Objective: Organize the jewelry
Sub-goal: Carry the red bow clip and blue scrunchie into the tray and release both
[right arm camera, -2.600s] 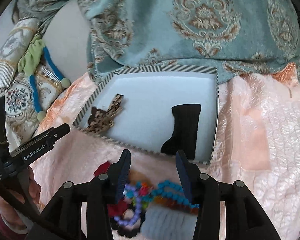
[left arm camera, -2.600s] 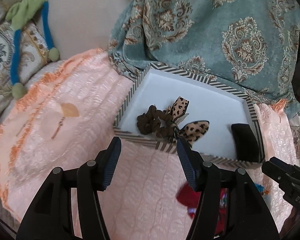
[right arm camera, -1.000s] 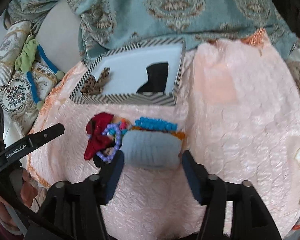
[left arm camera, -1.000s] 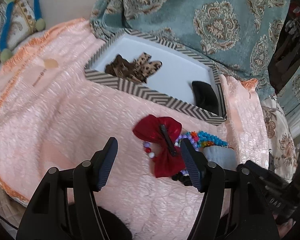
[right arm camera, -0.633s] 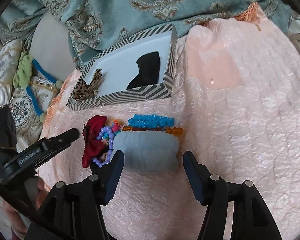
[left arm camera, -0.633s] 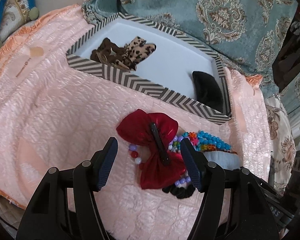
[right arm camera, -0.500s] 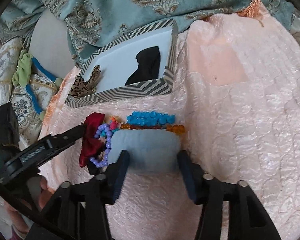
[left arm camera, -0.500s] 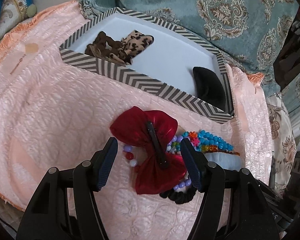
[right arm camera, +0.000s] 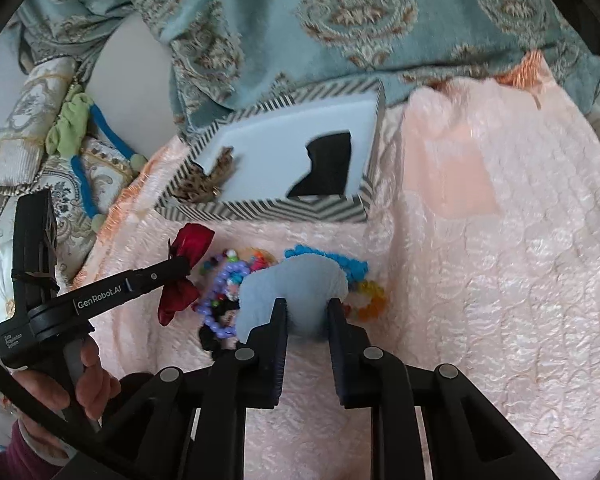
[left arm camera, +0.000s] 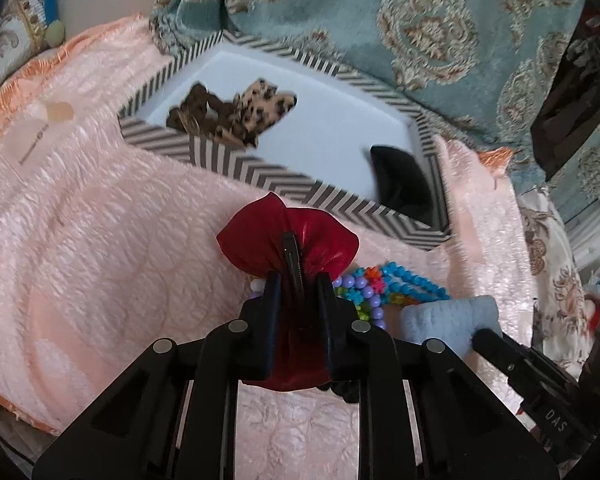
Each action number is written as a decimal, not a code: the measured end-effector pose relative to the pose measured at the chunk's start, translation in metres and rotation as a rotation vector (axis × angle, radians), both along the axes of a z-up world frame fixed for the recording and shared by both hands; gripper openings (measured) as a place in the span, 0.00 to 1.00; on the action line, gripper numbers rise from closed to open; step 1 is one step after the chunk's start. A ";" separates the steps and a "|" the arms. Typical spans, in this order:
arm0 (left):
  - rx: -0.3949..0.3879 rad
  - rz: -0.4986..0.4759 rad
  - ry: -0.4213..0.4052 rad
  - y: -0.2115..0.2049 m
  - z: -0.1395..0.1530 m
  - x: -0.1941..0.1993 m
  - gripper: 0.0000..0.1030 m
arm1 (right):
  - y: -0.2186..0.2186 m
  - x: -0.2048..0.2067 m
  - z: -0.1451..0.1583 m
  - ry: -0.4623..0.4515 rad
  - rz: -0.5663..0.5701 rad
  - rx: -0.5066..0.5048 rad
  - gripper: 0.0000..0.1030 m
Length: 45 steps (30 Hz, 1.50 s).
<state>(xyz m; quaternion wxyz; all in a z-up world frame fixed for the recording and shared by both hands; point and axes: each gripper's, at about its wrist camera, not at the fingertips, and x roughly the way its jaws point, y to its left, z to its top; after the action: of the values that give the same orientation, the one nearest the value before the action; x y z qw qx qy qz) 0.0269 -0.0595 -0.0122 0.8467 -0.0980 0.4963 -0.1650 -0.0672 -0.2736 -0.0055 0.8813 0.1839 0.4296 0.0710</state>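
My left gripper point(left arm camera: 297, 286) is shut on a red bow hair clip point(left arm camera: 288, 240), pinching its middle; it shows from the side in the right wrist view point(right arm camera: 188, 252). My right gripper point(right arm camera: 306, 308) is shut on a pale blue fuzzy item point(right arm camera: 292, 288), also seen in the left wrist view point(left arm camera: 448, 316). Both lie among coloured bead strings point(left arm camera: 384, 288) point(right arm camera: 224, 280) on the pink quilt. The striped box point(left arm camera: 260, 168) point(right arm camera: 268, 210) behind holds a leopard scrunchie point(left arm camera: 236, 116) point(right arm camera: 204, 184) and a black item point(left arm camera: 400, 184) point(right arm camera: 328, 168).
A teal patterned blanket point(right arm camera: 340, 20) lies behind the box. A green and blue cord point(right arm camera: 80, 128) hangs at the left by patterned cushions. The pink quilt point(right arm camera: 500, 260) spreads to the right. A black scrunchie point(right arm camera: 216, 340) lies under the beads.
Both grippers moved down onto the pile and closed: the left on the red bow, the right on the pale blue item, which now bulges between the fingers.
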 end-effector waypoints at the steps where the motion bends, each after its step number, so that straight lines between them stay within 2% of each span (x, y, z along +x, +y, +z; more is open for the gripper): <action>1: 0.002 0.002 -0.014 0.003 0.006 -0.002 0.16 | -0.001 -0.002 0.005 -0.013 -0.002 0.004 0.18; 13: 0.084 0.004 -0.143 0.004 0.048 -0.012 0.16 | 0.001 0.001 0.041 -0.084 -0.009 0.031 0.18; 23: 0.165 0.009 -0.218 -0.002 0.064 -0.001 0.16 | 0.008 0.021 0.054 -0.105 0.003 0.001 0.18; 37: 0.208 0.025 -0.223 -0.007 0.064 0.036 0.16 | 0.003 0.056 0.054 -0.099 0.011 -0.012 0.18; 45: 0.172 0.025 -0.193 -0.005 0.064 0.058 0.16 | -0.004 0.079 0.056 -0.101 0.001 -0.023 0.18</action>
<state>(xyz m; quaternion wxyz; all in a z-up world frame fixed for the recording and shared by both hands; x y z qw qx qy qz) 0.0846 -0.0647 0.0519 0.8977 -0.0149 0.4236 -0.1201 0.0120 -0.2777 0.0503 0.9038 0.1695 0.3856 0.0756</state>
